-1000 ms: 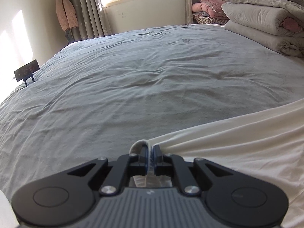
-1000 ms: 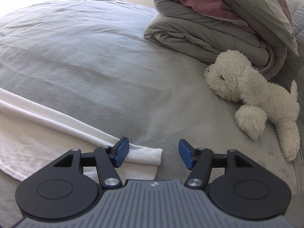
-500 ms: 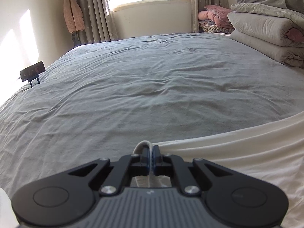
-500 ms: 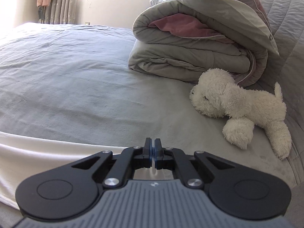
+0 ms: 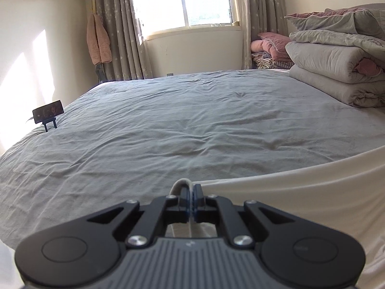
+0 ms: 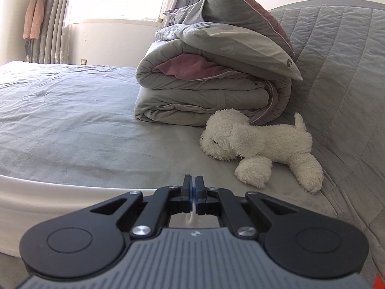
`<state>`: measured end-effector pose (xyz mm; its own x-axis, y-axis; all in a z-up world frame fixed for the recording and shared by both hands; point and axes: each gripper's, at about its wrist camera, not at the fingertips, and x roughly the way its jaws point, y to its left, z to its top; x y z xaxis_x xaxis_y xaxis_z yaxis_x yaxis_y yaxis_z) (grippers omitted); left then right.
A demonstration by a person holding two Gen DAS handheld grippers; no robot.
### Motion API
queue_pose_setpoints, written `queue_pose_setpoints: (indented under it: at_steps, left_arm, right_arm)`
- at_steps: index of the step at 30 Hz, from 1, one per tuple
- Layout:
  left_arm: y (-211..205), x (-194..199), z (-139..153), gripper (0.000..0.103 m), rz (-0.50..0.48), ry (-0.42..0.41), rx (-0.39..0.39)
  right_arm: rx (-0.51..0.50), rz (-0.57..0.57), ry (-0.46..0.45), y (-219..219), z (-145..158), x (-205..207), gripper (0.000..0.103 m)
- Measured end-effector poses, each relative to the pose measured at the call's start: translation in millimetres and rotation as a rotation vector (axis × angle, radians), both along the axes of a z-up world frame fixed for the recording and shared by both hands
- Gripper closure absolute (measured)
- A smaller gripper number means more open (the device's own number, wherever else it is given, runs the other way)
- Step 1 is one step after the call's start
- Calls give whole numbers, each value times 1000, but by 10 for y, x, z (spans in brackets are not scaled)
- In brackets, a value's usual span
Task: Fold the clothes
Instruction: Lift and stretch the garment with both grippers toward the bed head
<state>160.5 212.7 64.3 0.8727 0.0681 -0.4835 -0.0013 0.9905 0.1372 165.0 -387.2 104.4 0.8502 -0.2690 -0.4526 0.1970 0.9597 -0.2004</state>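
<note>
Above the grey bedsheet (image 5: 182,130), I hold a white garment (image 5: 312,192) by two ends, its upper edge stretched between my hands. My left gripper (image 5: 191,193) is clamped on a looped bit of the cloth that pokes out past the blue pads; my right gripper (image 6: 193,187) is pinched shut on a thin white fold visible behind its jaws, with the rest of the garment (image 6: 48,192) trailing off to its left.

Step in hand, as I judge it: lifting the pinched edge to carry it over for a fold. The next move calls for both hands travelling together, keeping the edge taut and level, then laying it onto the garment's far part, clear of the plush dog (image 6: 259,144) and the folded duvet (image 6: 204,96).

Compared with a second ago: my right jaws stood wide open over the cloth's corner and have since closed on it. Both views now look higher, showing more window (image 5: 182,0) and headboard (image 6: 341,60), so the cloth has risen.
</note>
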Motion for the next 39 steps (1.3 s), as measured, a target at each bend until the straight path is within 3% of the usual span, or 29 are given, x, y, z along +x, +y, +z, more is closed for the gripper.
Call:
queue_pose_setpoints:
  at_steps: [8, 13, 18, 24, 32, 37, 39]
  left_arm:
    - [-113, -224, 150, 100, -51, -101, 75]
    - [-110, -278, 150, 100, -65, -112, 113]
    - [-15, -407, 150, 100, -98, -131, 88]
    - [52, -713, 189, 100, -233, -176, 92]
    - [149, -1054, 234, 100, -350, -199, 104]
    - [158, -932, 300, 100, -389, -145, 69]
    - [148, -774, 289, 100, -376, -84, 58]
  right_arm:
    - [38, -64, -21, -85, 81, -487, 102]
    - [54, -75, -40, -66, 165, -637, 102]
    - [104, -64, -64, -53, 261, -779, 102]
    - [193, -53, -61, -183, 199, -1066, 102]
    - [204, -30, -31, -216, -8, -1402, 102]
    - [187, -29, -23, -212, 76, -1401, 102]
    - [180, -42, -12, -203, 129, -1284, 102]
